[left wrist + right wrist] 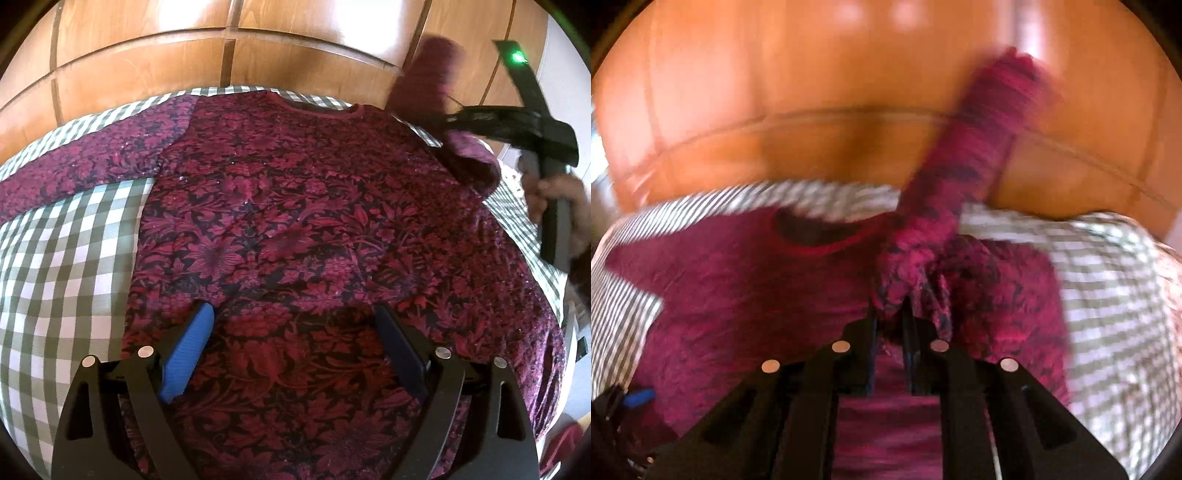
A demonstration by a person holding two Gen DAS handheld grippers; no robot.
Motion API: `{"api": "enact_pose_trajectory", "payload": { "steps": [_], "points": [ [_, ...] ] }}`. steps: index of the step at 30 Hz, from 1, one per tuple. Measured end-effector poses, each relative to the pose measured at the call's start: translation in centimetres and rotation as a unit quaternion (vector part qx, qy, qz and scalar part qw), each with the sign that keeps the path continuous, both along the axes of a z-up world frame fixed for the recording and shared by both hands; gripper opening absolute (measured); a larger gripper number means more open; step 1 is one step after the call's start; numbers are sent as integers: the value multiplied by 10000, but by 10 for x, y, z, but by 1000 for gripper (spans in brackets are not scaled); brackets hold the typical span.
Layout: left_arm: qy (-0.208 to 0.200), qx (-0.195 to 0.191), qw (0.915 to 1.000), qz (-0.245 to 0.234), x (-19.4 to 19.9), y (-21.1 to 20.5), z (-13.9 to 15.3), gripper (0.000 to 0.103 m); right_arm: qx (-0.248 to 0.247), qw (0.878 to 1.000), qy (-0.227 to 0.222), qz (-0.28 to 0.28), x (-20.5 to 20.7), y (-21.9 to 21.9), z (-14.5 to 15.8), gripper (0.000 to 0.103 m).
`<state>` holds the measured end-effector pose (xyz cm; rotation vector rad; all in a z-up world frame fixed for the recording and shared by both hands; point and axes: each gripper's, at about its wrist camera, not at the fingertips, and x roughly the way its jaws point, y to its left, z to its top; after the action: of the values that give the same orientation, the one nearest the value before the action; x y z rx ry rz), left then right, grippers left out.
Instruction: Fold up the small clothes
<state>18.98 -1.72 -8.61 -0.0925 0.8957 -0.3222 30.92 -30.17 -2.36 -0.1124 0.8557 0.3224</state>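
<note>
Spread flat on the checked cloth [66, 236], the floral top [295, 229] looks light, soft and floppy, best pinched at hems or cuffs; the right gripper [890, 314] clamps its lifted sleeve [964, 162], the left gripper [295, 332] hovers wide.

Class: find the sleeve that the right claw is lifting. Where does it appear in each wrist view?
Left wrist view: lifted sleeve, upper right, blurred, rising from the right claw.
Right wrist view: centre, rising from the shut fingers to upper right.
Shared landmark: the sweater's neckline.
</note>
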Motion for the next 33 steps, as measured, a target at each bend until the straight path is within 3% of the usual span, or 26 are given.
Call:
{"api": "enact_pose_trajectory", "payload": {
  "steps": [1,3,5,6,8,12,15,19,22,26,28,29,30,31,32,33],
  "points": [
    [20,-43,10000,6,0,1,1,88,11,9999,101,118,-3,10,-6,17],
    [81,-91,9999,-10,-1,2,3,88,94,9995,154,257,-12,27,-15,51],
    [153,-176,9997,-2,-2,4,7,88,262,9989,237,297,-25,33,-20,55],
    [201,-286,9994,36,-1,7,10,83,325,9987,290,271,-26,32,-22,65],
    [331,-511,9981,122,2,15,14,74,499,9980,346,159,-38,24,-27,74],
    [557,-1272,9896,365,17,36,25,70,1064,9924,601,-137,-62,-11,-33,81],
    [533,-1527,9857,467,37,40,36,68,1695,9811,778,-507,-76,-43,-36,88],
    [539,-1785,9808,572,70,33,46,68,2601,9562,802,-1079,-83,-90,-41,95],
    [635,-1878,9776,699,97,25,47,68,3293,9301,807,-1413,-83,-122,-45,100],
    [800,-2126,9695,923,126,25,43,68,4290,8819,752,-1806,-81,-159,-52,101],
    [864,-2142,9678,999,139,24,39,68,4599,8633,729,-1947,-76,-167,-54,101],
    [895,-2152,9671,1015,144,23,36,61,4737,8545,695,-2016,-73,-172,-56,101],
    [932,-2140,9671,1008,150,20,35,46,4826,8486,677,-2056,-71,-175,-57,101],
    [934,-2074,9684,1018,152,18,34,38,4894,8439,682,-2089,-67,-176,-57,101],
    [898,-2048,9695,1004,156,17,35,16,4969,8381,700,-2140,-64,-178,-59,101],
    [867,-2092,9694,947,158,17,36,7,5028,8335,705,-2180,-61,-179,-61,101]
  ]
}}
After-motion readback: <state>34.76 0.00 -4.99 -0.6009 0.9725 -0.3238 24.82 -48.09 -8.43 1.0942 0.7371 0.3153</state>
